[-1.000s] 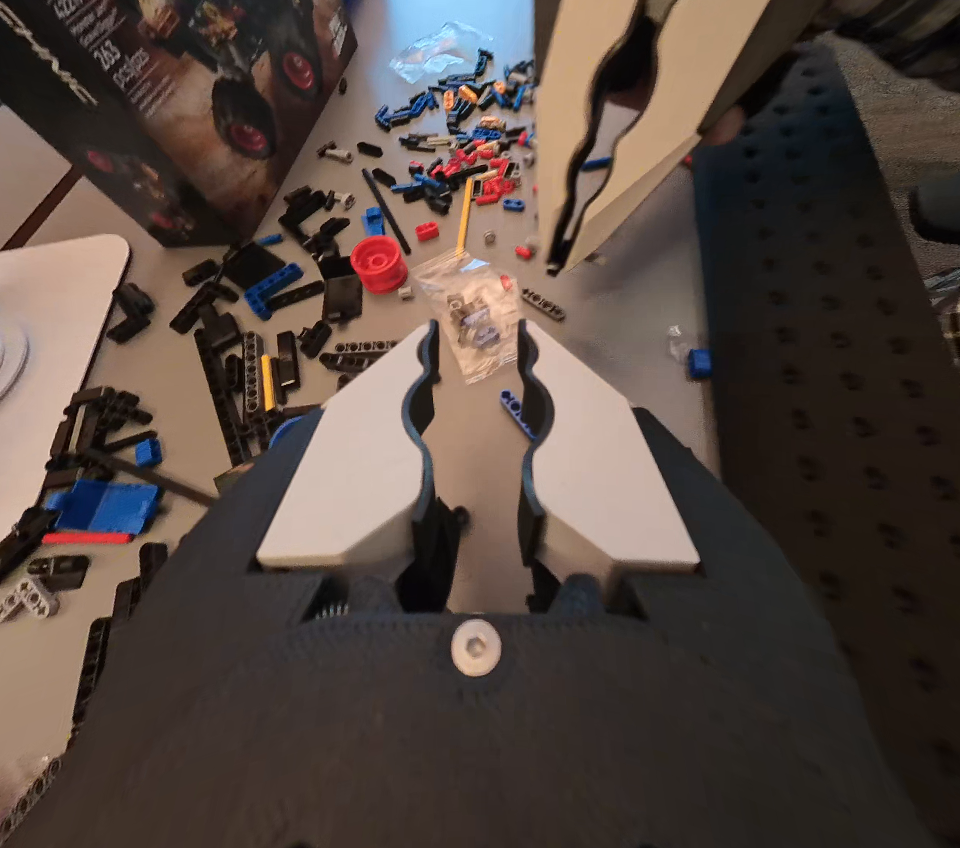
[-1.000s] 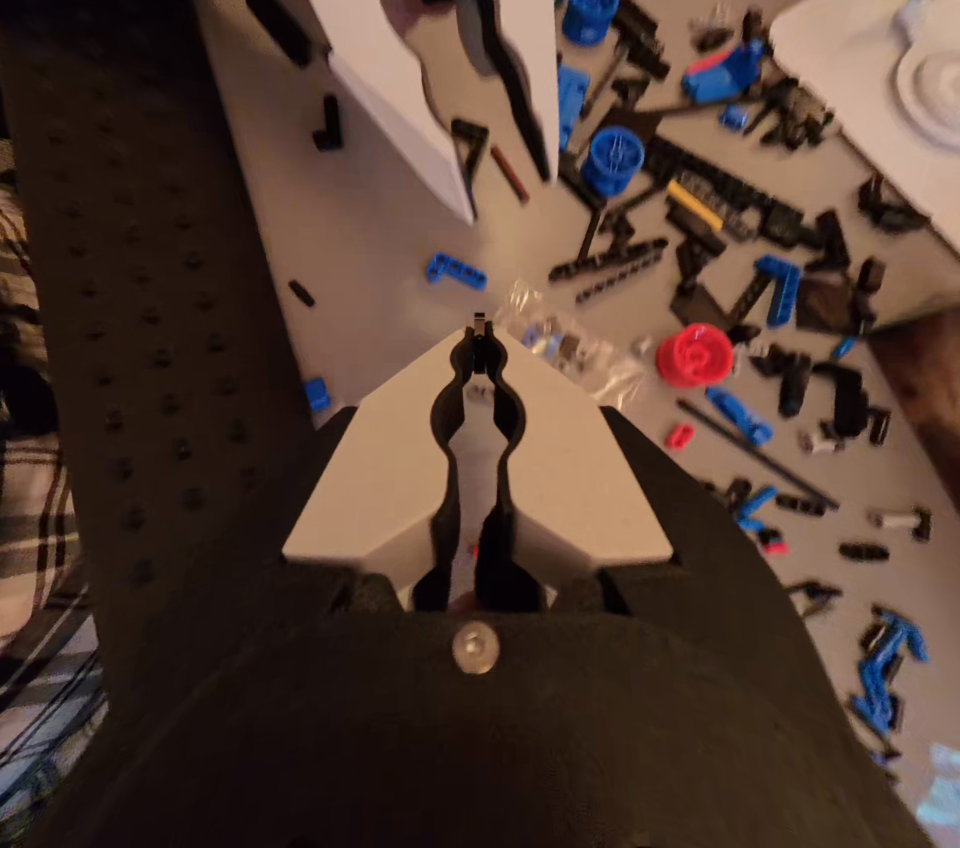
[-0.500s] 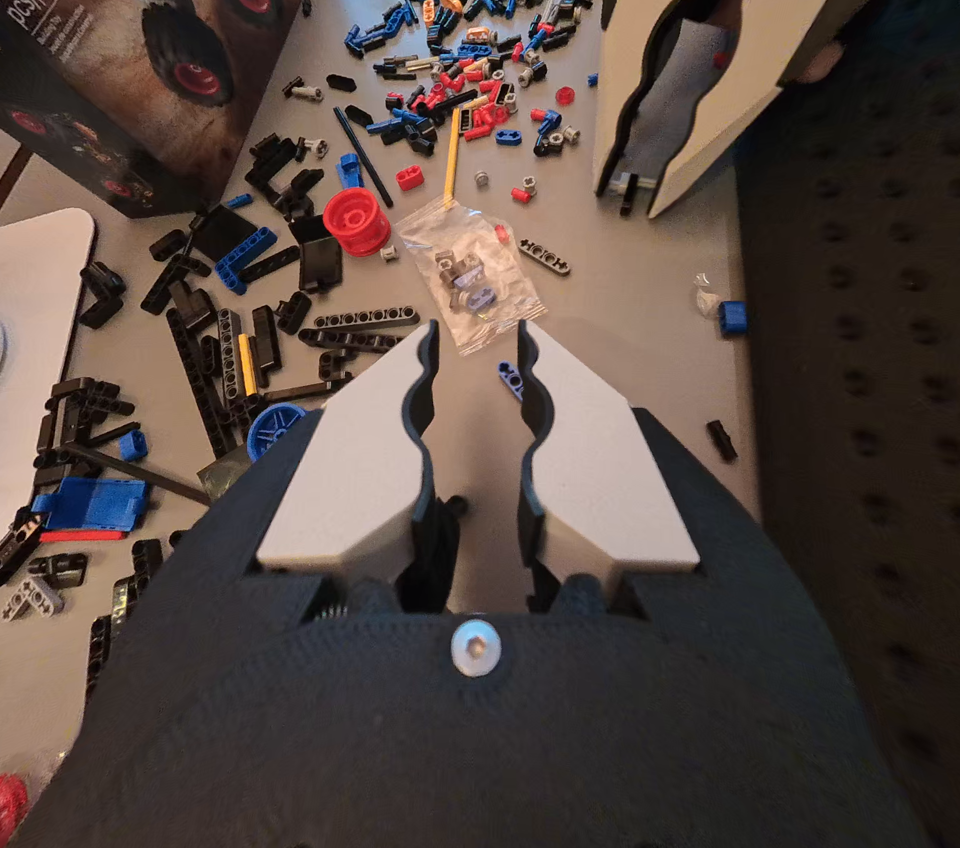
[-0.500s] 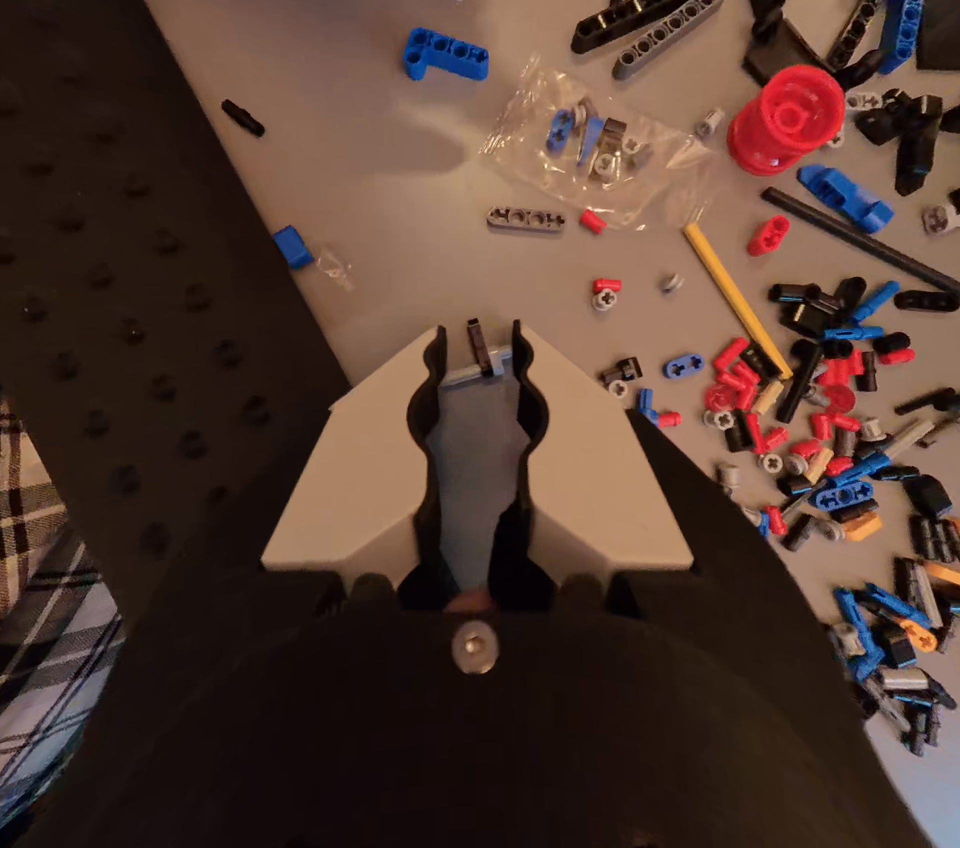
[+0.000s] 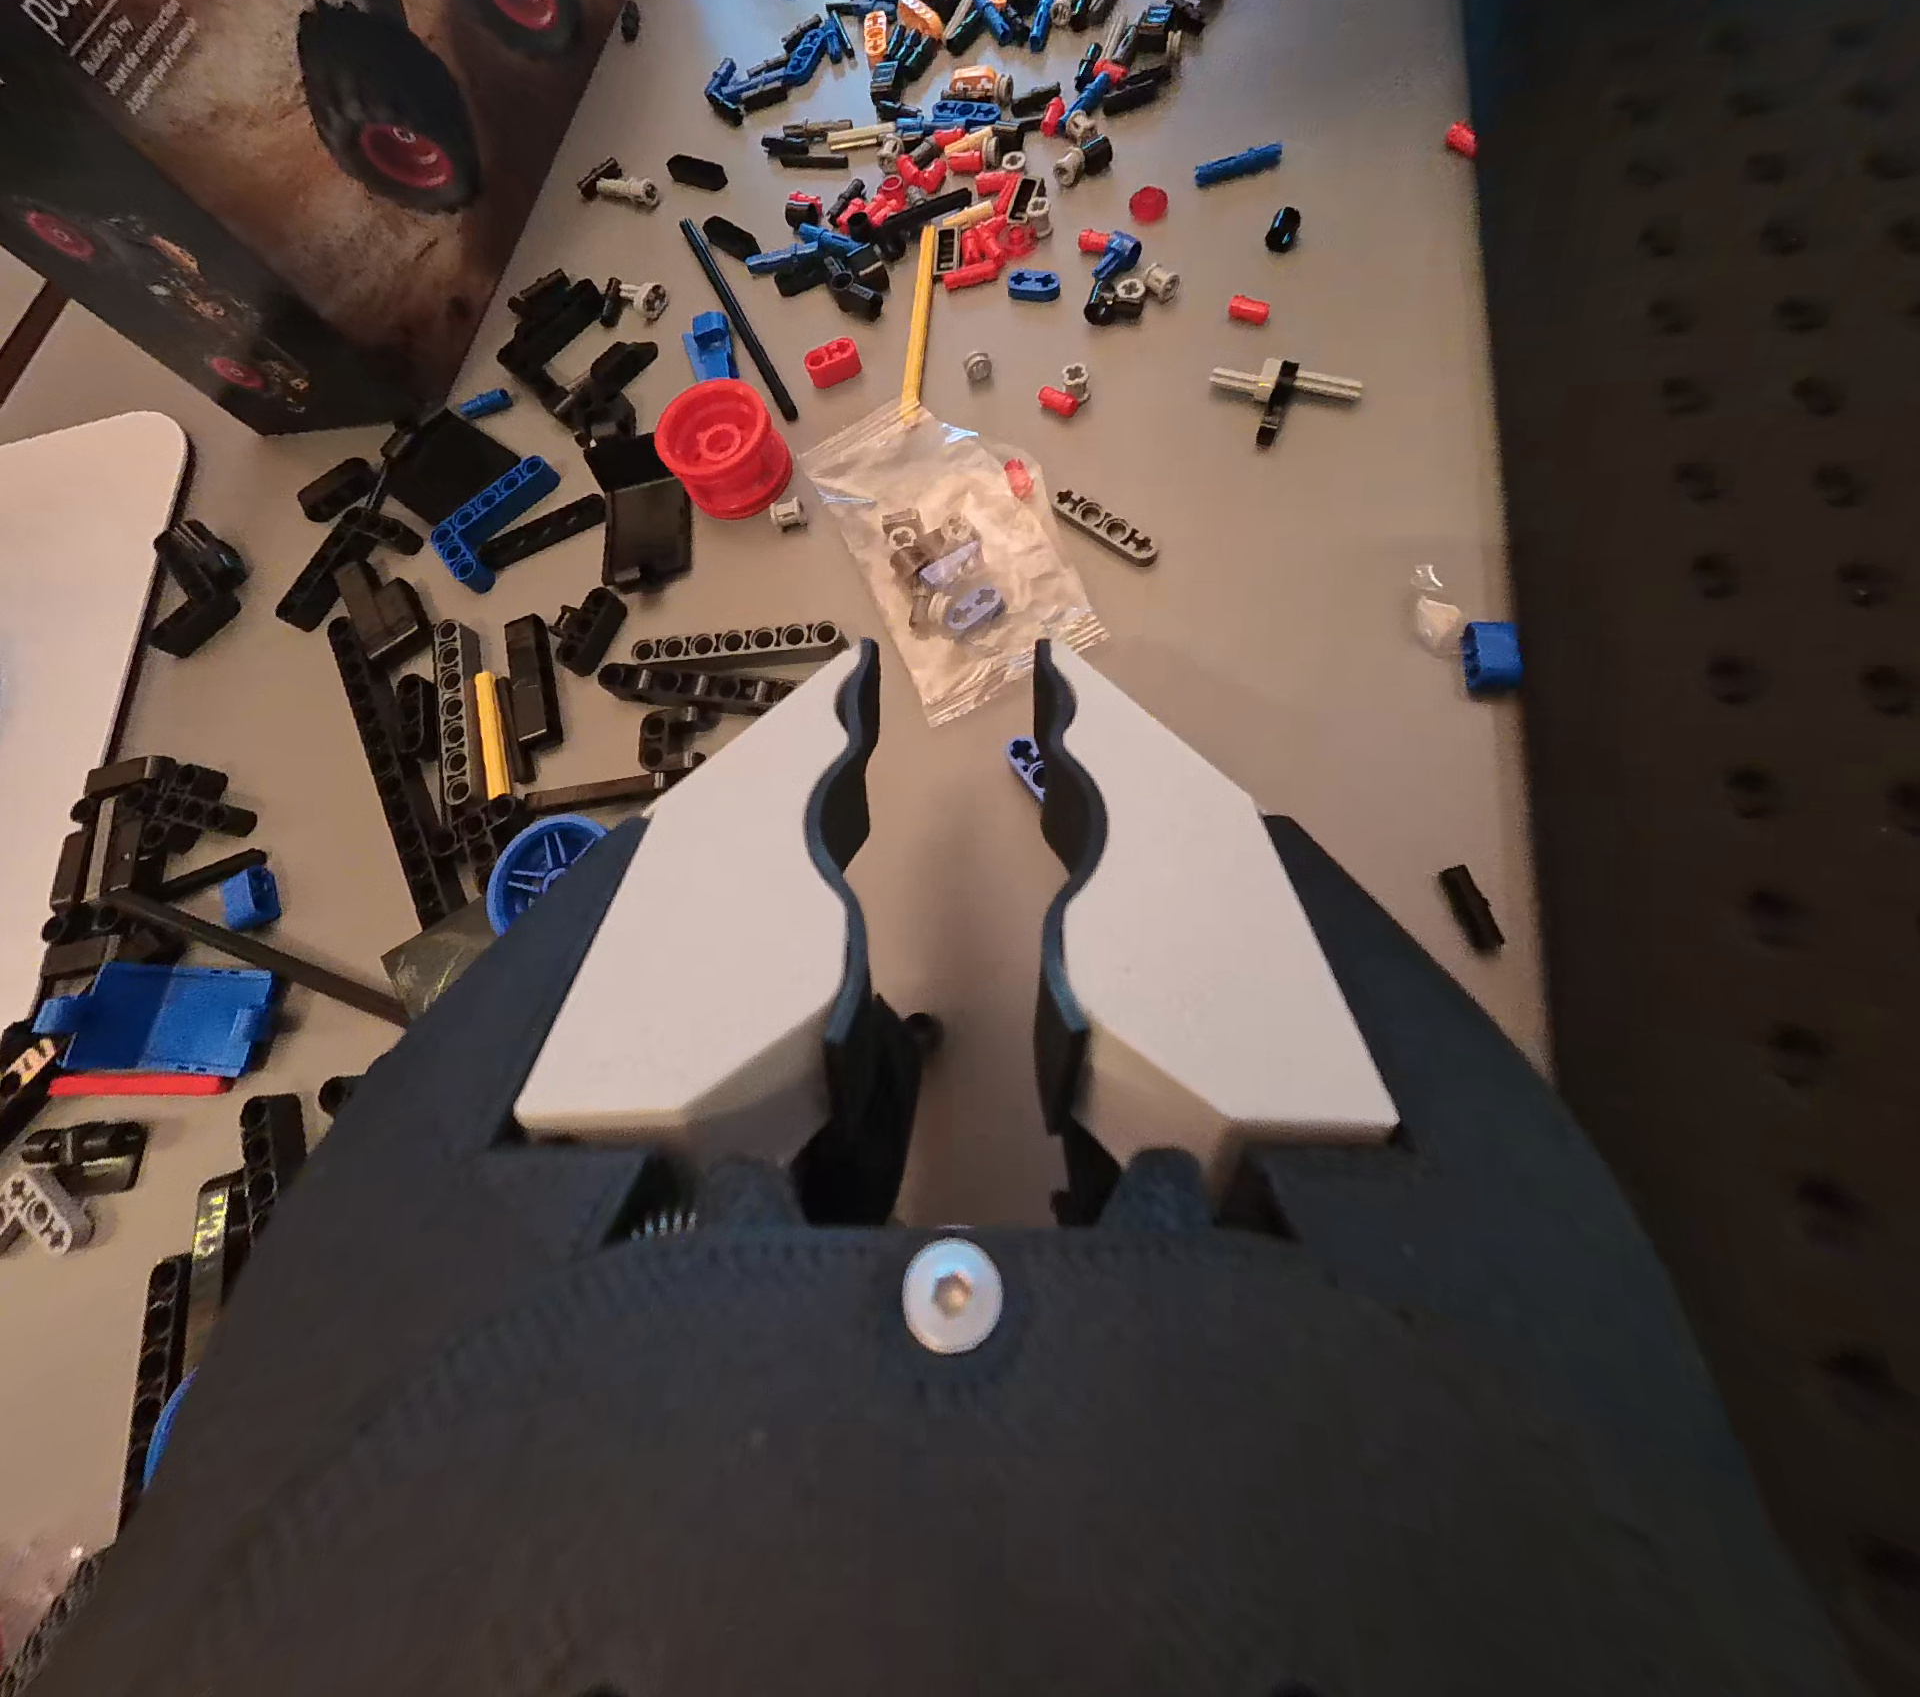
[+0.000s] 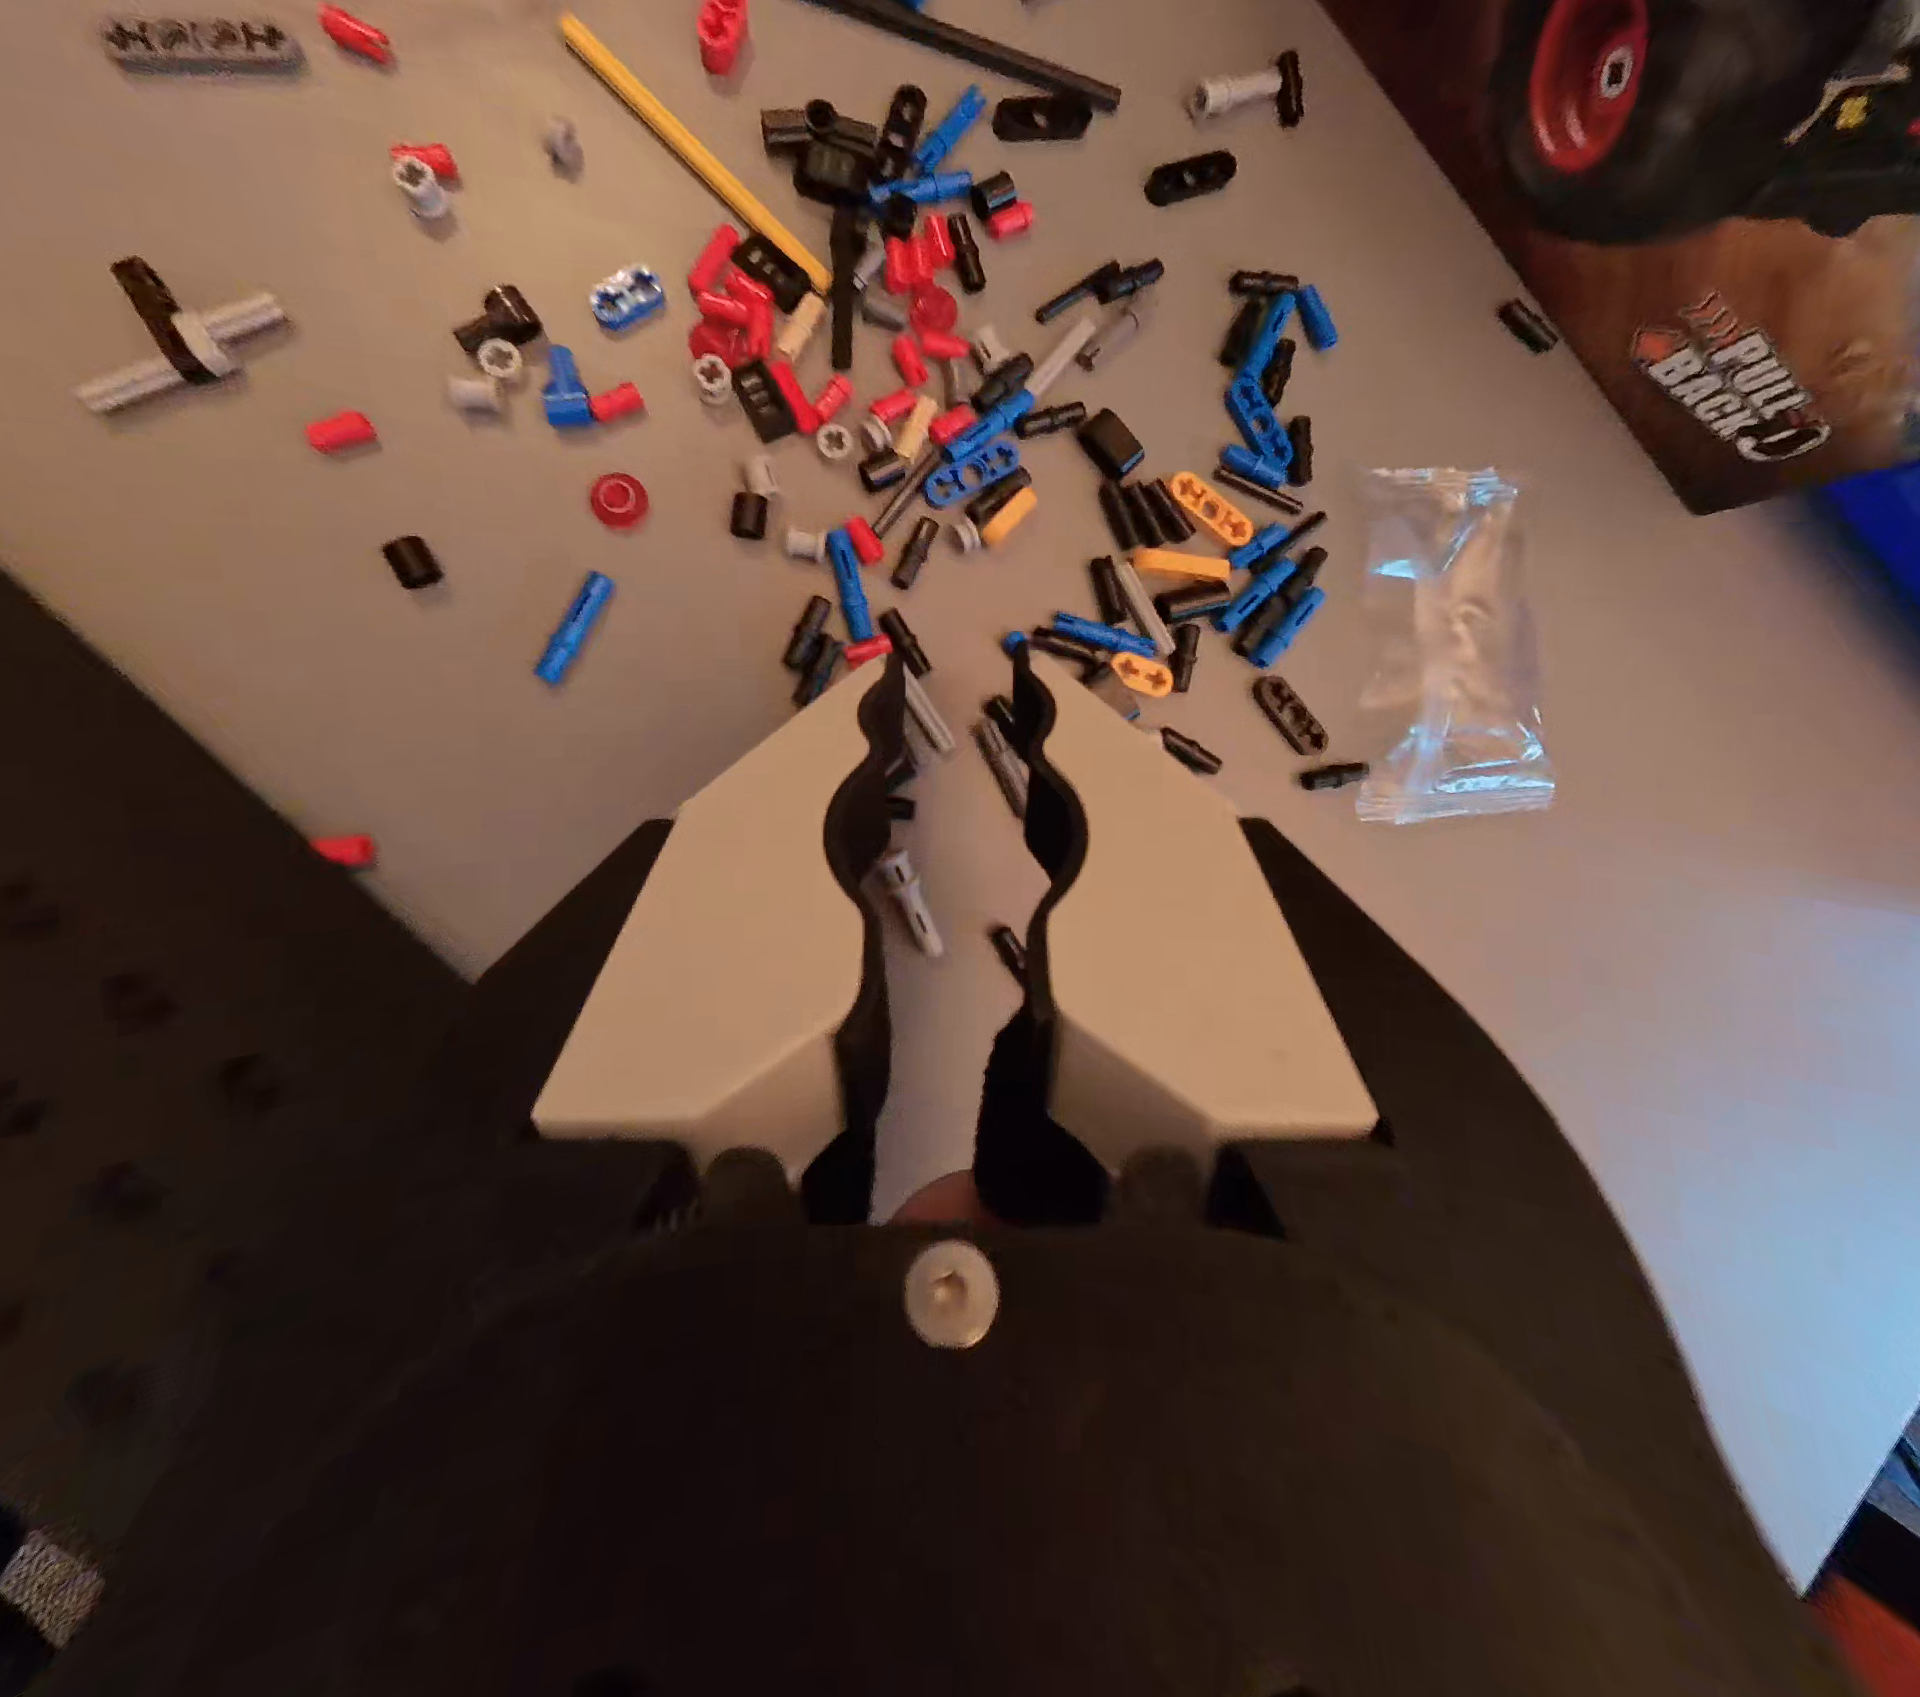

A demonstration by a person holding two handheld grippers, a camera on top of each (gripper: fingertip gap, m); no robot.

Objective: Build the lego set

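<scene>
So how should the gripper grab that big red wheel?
The red wheel lies tipped on its side, hub face toward the left gripper, which is open. Best guess: come from above and pinch the round barrel across its width, one finger on each curved side. The black panel crowds its near-left edge, so approaching from the bag side looks freer.

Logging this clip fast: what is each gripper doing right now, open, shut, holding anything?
Left gripper: open, empty, above the parts bag.
Right gripper: open, empty, over the pile of small pins.
</scene>
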